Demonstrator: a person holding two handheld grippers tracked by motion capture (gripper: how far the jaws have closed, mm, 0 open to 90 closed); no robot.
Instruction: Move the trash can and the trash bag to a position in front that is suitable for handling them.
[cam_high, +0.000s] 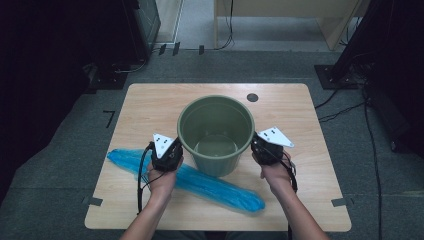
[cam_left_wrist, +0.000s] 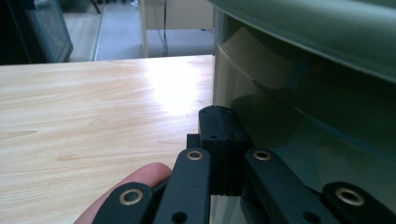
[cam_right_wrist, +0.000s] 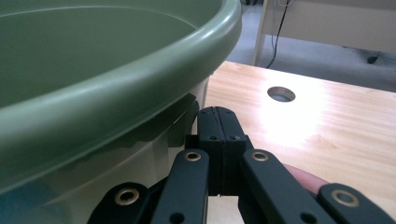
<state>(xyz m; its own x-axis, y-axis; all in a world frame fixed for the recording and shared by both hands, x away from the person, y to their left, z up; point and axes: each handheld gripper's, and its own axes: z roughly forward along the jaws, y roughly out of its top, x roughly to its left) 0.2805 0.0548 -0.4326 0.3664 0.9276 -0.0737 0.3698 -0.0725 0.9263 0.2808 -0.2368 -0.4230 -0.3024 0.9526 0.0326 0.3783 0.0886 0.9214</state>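
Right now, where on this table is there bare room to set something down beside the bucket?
Bare wood lies behind the green bucket up to the round hole, and on the table far-left and far-right corners. It is crowded near the front: the blue bag lies across it, with the left gripper and right gripper flanking the bucket.

Blue bag (cam_high: 200, 182) lies on wooden table (cam_high: 150, 105) (round hole (cam_high: 252, 97) behind).
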